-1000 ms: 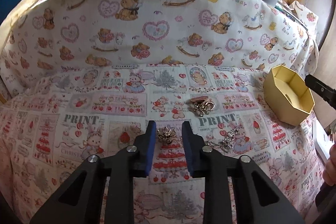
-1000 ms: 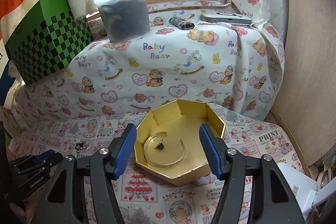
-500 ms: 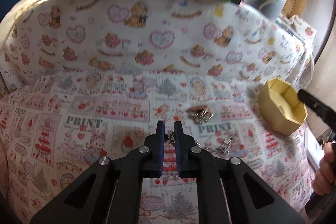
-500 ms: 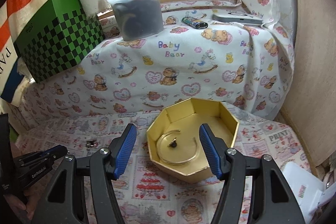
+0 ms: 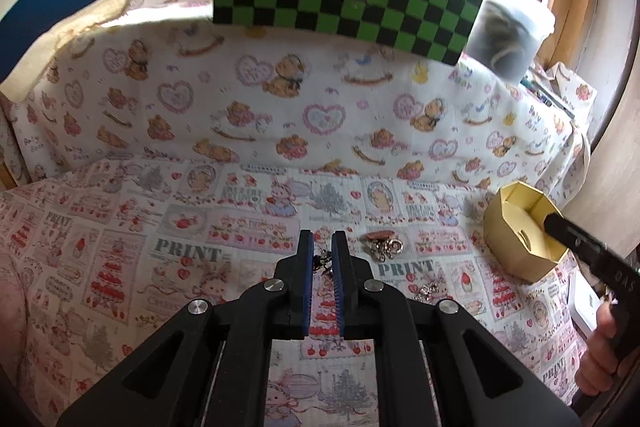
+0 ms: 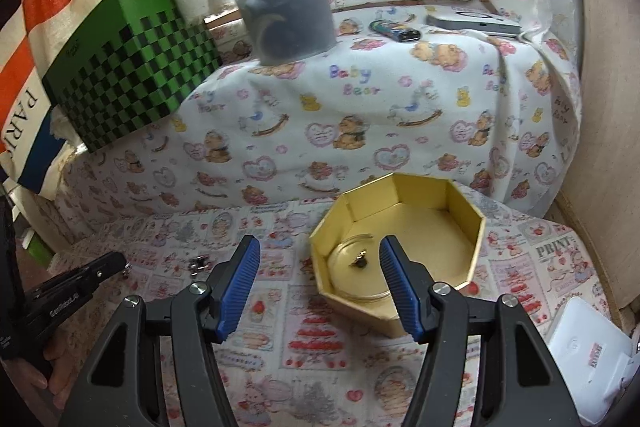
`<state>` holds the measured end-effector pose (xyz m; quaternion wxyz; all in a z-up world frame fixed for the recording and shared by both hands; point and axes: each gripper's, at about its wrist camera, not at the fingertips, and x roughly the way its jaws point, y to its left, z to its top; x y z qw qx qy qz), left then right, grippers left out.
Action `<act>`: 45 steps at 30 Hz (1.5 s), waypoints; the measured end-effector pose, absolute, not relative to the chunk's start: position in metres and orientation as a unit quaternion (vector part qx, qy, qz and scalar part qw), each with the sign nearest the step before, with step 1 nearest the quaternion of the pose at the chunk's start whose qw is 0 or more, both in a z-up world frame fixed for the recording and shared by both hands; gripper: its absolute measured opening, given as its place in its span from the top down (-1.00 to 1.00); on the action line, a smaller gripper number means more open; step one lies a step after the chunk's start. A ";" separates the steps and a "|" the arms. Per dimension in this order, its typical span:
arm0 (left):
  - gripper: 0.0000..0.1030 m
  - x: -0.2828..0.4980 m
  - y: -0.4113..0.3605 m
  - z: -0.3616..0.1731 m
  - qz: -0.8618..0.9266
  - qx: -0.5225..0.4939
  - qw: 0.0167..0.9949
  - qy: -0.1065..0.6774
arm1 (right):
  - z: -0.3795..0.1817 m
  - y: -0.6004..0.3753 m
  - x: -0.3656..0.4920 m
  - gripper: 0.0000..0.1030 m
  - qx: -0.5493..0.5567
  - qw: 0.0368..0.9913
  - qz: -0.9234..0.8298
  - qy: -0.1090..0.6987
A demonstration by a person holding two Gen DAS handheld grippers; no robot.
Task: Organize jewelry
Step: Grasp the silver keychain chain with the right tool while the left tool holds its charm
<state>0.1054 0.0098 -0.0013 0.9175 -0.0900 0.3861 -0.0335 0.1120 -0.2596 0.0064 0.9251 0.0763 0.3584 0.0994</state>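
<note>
Now the left gripper (image 5: 323, 262) pinches a small spiky metal trinket (image 5: 322, 261), while the right gripper (image 6: 319, 275) gapes empty.

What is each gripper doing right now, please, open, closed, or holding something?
Left gripper: closed on a small metal flower-shaped jewelry piece.
Right gripper: open, holding nothing, in front of the gold octagonal box.

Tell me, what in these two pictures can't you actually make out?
- Small jewel pinched in the left gripper: left wrist view, blue fingers hide most of it; its kind is unclear.
- Tiny dark piece in the gold box: right wrist view, too small to identify.
- Contents of the plastic tub: blurred behind cloudy walls.
- White box: cut off by the edge.
</note>
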 end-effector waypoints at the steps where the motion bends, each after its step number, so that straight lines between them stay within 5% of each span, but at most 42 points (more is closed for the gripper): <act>1: 0.84 0.104 0.011 0.001 -0.032 -0.091 0.919 0.383 | 0.006 -0.253 0.110 -0.25 0.071 0.924 0.113 0.358; 8: 0.84 0.102 0.014 0.004 -0.025 -0.100 0.921 0.376 | -0.021 -0.205 0.113 -0.25 0.032 0.898 0.185 0.398; 14: 0.84 0.106 0.016 0.000 -0.013 -0.099 0.919 0.381 | -0.045 -0.175 0.123 0.14 -0.005 0.882 0.188 0.433; 22: 0.84 0.106 0.013 0.000 -0.026 -0.102 0.917 0.385 | -0.058 -0.153 0.128 0.32 -0.048 0.875 0.187 0.443; 28: 0.84 0.103 0.012 0.002 -0.045 -0.118 0.911 0.393 | -0.059 -0.152 0.129 0.84 -0.061 0.877 0.179 0.441; 45: 0.84 0.101 0.018 0.006 -0.036 -0.124 0.912 0.389 | 0.007 -0.220 0.106 0.89 0.064 0.918 0.179 0.349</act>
